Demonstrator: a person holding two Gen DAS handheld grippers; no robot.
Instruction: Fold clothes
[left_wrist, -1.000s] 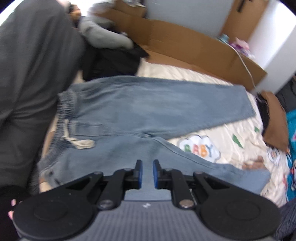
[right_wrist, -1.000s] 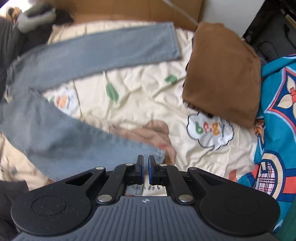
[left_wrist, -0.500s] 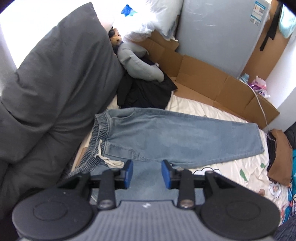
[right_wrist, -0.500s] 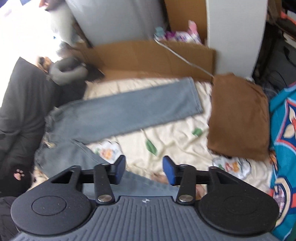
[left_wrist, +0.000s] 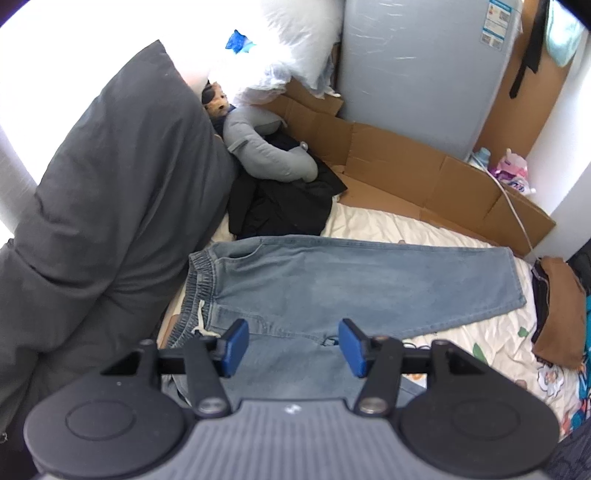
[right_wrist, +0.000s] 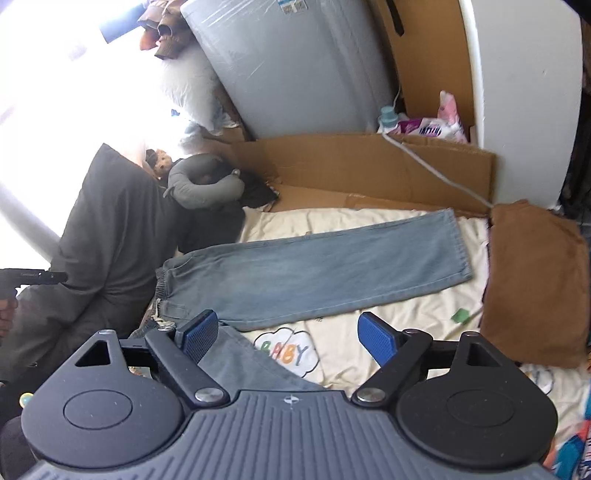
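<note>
— Looking down past both tools, we see the jeans (left_wrist: 332, 280) spread flat on the cream bed sheet (right_wrist: 332, 221), waistband toward the dark grey pillow (left_wrist: 110, 203), one leg stretched out toward the brown folded garment (right_wrist: 535, 280).

— And our left gripper (left_wrist: 293, 347)?

— Released, blue pads wide apart, hovering above the crotch of the jeans and clasping nothing. Our right gripper (right_wrist: 291, 332) is likewise spread and empty, above the nearer leg and the "BABY" cloud print (right_wrist: 288, 350).

— Anything else nearby?

— We see a grey neck pillow (left_wrist: 269, 162) on black clothing (left_wrist: 280, 206) beside the waistband, and flattened cardboard (right_wrist: 369, 166) along the bed's far edge.
</note>
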